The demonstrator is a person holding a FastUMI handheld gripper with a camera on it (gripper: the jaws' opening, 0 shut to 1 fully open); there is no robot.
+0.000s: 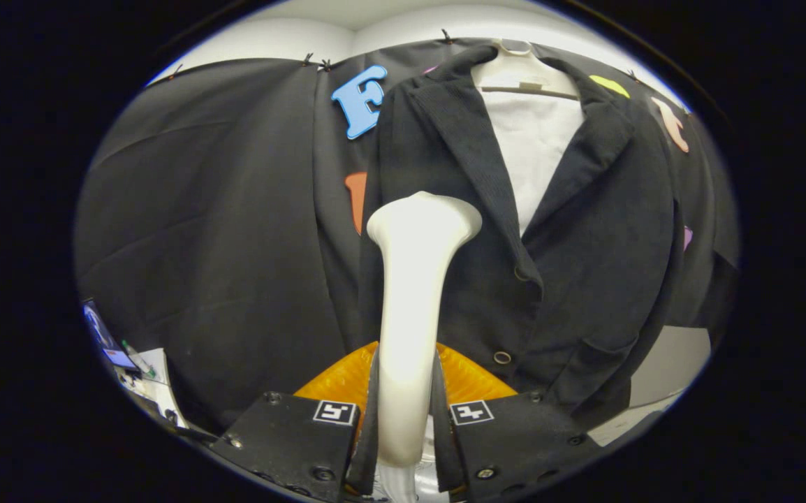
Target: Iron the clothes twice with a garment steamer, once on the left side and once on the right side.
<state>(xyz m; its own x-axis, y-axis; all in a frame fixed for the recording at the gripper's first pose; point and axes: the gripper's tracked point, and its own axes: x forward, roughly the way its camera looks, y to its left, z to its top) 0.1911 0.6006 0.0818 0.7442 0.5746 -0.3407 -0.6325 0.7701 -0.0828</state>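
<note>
A black jacket (577,230) hangs on a white mannequin torso (532,133) just ahead of me, its lapels open and two buttons showing down the front. My gripper (406,405) is shut on the white handle of a garment steamer (413,293). The steamer rises upright between my fingers, and its wide head sits against or very close to the jacket's left front panel, at about chest height. An orange ribbed part (347,377) of the steamer spreads out behind the handle, just above my fingers.
Black cloth forms the booth wall (221,209) behind and left of the jacket. Low on the left stands a small screen (103,339) with some white items beside it. A pale surface (668,363) shows low on the right, past the jacket's hem.
</note>
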